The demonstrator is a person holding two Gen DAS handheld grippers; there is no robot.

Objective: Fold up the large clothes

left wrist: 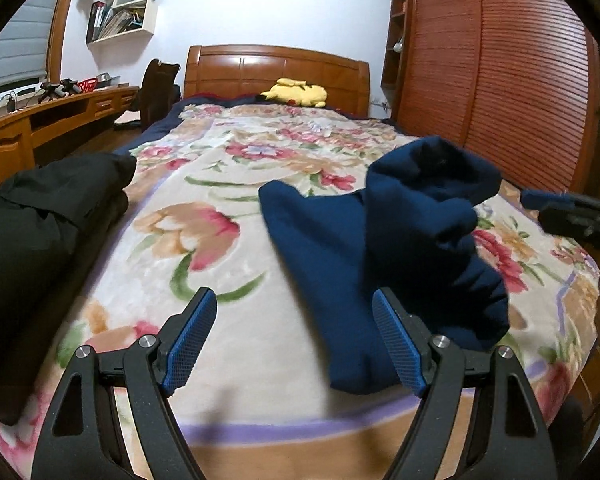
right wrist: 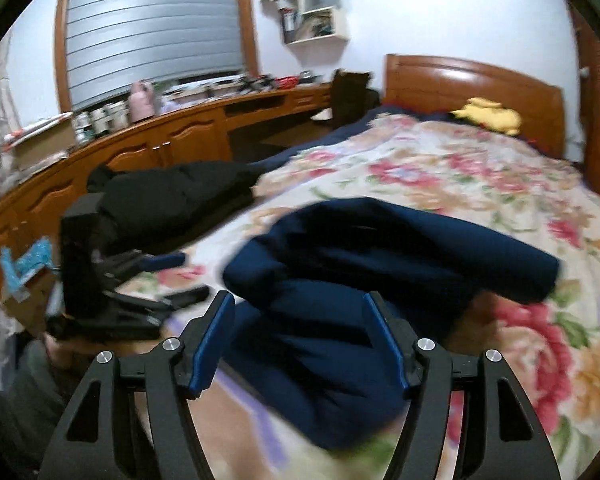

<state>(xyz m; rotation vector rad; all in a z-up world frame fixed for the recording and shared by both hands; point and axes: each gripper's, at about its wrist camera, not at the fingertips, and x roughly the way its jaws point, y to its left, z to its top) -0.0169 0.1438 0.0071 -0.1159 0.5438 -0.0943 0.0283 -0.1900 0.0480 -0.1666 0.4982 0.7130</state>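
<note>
**Navy garment bunched on bed, both grippers open**

A bed w/ a floral blanket (left wrist: 204, 216) fills most of both views; wooden headboard (left wrist: 276, 70) at the far end. To the right of the bed, a slatted wooden wardrobe (left wrist: 500, 80). To the left, a long wooden desk (right wrist: 148, 148) under a shuttered window, cluttered w/ small items too blurred to name.

On the blanket, near the foot of the bed & right of centre, lies the navy garment (left wrist: 384, 248): crumpled, partly rolled over itself, not yet a flat fold. A black garment (left wrist: 48, 216) lies heaped at the bed's left edge, well apart from the navy one. A small yellow plush toy (left wrist: 294, 92) rests by the headboard, far from the work.

Left gripper (left wrist: 296, 340): jaws wide apart, nothing between the pads; the navy cloth's near end sits just beside its right finger. Right gripper (right wrist: 300, 340): jaws apart, hovering over the navy cloth; the cloth shows between the fingers but pads don't look to be pressing it. View is motion-blurred, so contact can't be confirmed.

Judged step: early, between grips, garment released & needing to be spread. Next move prob. calls for finding an edge or corner w/ each gripper, then pulling the cloth flat. Nothing blocks the centre of the bed; the black heap limits room on the left.
</note>
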